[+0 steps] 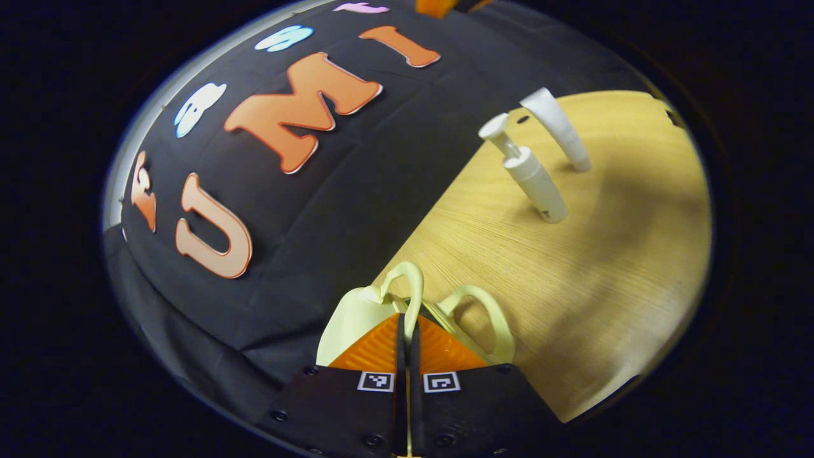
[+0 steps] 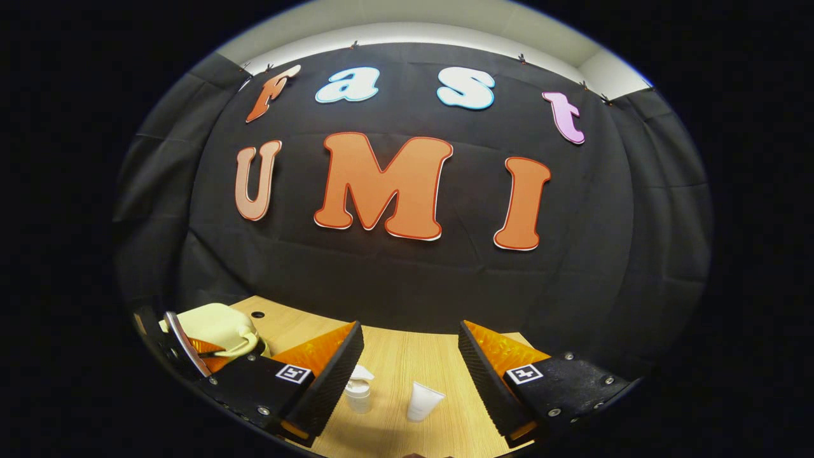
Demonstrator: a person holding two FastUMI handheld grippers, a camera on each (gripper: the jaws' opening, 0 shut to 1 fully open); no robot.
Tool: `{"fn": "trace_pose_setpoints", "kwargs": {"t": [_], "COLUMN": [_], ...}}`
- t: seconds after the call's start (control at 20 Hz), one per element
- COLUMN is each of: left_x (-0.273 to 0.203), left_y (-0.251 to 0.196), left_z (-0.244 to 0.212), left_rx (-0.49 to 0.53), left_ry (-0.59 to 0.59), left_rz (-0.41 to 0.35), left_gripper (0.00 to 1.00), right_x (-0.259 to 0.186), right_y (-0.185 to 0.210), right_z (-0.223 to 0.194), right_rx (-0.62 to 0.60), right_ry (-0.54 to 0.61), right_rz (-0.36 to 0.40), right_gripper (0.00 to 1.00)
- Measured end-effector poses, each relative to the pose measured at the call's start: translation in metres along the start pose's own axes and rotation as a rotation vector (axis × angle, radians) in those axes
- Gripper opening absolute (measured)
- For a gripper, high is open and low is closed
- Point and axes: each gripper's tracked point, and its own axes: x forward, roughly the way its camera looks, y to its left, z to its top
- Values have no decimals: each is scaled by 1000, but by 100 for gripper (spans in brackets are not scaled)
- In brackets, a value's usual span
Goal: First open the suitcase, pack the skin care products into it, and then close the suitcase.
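Note:
The pale yellow suitcase (image 1: 356, 318) sits at the table's edge by the black wall, and its two loop handles stand apart. My left gripper (image 1: 407, 318) is shut on the nearer handle (image 1: 412, 286). A white pump bottle (image 1: 531, 175) and a white tube (image 1: 559, 127) stand on the wooden table (image 1: 604, 267) farther off. In the right gripper view, my right gripper (image 2: 410, 356) hangs open above the table, nothing between its fingers. Below it stand the pump bottle (image 2: 358, 391) and the tube (image 2: 423, 401). The suitcase (image 2: 213, 324) is at the far left with the left gripper (image 2: 184, 350) on it.
A small round hole (image 2: 257, 314) shows in the tabletop (image 2: 394, 356) near the wall. The black cloth wall runs close behind the suitcase and the bottles. Bare wood lies between the suitcase and the two products.

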Motion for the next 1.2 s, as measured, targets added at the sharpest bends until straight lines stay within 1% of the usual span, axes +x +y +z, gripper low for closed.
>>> {"fn": "trace_pose_setpoints", "kwargs": {"t": [0.1,0.25,0.5,0.6,0.8,1.0,1.2], "left_x": [-11,-12,-20,-22,-28,-37,-43], "left_y": [21,56,100,118,161,211,242], "left_z": [0,5,6,1,-14,-40,-68], "left_rx": [-69,-195,-410,-498,-631,-748,-874], "left_ry": [-11,-18,-37,-44,-60,-78,-111], "left_rz": [19,26,11,19,67,116,142], "left_gripper": [2,2,2,2,2,2,2], "right_x": [0,1,2,3,5,7,11], "right_y": [4,12,26,31,44,58,71], "right_z": [1,1,5,6,12,17,21], "right_rx": [2,-5,-22,-25,-39,-39,-52], "right_ry": [1,8,13,16,12,12,13], "right_rz": [3,4,12,13,19,28,32], "right_gripper": [96,95,95,95,95,95,95]}}
